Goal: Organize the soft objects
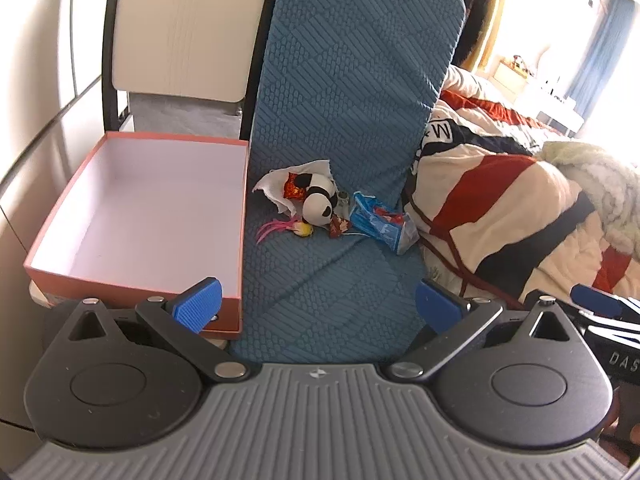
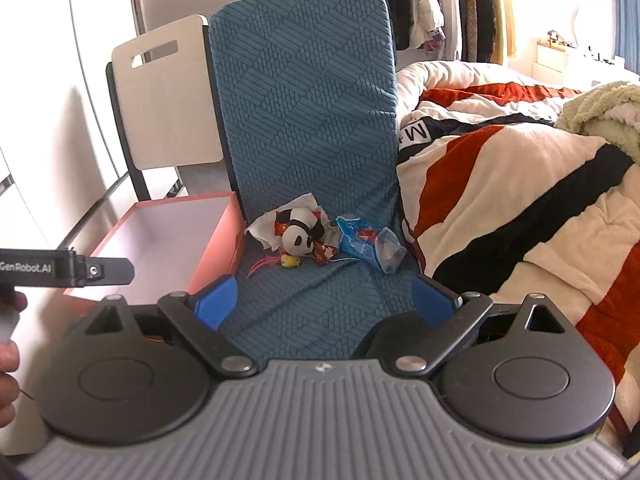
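Note:
A small pile lies at the back of a blue padded chair seat (image 1: 304,280) (image 2: 312,300): a panda plush (image 1: 320,202) (image 2: 299,236), a white tissue (image 1: 280,184) (image 2: 266,230), a blue plastic wrapper (image 1: 380,222) (image 2: 362,242), a yellow toy with pink strands (image 1: 298,230) (image 2: 290,261) and red wrappers (image 1: 293,190). An empty orange box (image 1: 132,280) (image 2: 218,240) with a white inside stands left of the chair. My left gripper (image 1: 316,306) and right gripper (image 2: 326,300) both hover open over the seat's front, well short of the pile.
A bed with a red, cream and black striped quilt (image 1: 500,208) (image 2: 520,184) presses against the chair's right side. A pale wooden chair back (image 2: 168,100) stands behind the box. Clothes (image 2: 440,0) hang at the back. A person's hand (image 2: 8,352) holds the left gripper's body.

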Demonstrator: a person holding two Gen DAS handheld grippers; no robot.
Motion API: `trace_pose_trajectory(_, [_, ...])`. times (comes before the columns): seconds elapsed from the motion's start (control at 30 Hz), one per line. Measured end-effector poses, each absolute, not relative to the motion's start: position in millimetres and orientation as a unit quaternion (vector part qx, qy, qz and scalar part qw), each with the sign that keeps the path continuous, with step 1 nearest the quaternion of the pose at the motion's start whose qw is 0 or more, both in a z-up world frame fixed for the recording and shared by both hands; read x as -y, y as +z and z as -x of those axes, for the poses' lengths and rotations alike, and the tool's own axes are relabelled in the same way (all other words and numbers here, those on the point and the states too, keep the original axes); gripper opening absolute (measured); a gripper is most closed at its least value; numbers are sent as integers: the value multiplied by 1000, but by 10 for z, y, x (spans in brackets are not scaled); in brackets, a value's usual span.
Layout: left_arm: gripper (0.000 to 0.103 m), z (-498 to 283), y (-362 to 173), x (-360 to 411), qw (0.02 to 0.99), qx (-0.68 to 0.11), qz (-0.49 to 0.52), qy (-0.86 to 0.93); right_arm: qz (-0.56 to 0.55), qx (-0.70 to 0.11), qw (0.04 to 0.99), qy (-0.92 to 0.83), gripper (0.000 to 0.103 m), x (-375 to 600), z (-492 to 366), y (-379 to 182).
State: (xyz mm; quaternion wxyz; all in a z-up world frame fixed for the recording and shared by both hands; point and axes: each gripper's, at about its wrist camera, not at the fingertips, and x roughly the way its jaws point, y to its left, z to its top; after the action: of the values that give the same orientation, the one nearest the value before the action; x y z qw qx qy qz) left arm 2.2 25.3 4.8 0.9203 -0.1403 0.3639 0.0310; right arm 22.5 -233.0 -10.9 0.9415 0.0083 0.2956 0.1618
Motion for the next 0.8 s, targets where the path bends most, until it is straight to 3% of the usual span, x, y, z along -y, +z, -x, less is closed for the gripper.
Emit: trace_pose_trajectory(0.8, [103,108,75,-105,928,-357,100,15,10,-276,948,155,96,2371,14,-266])
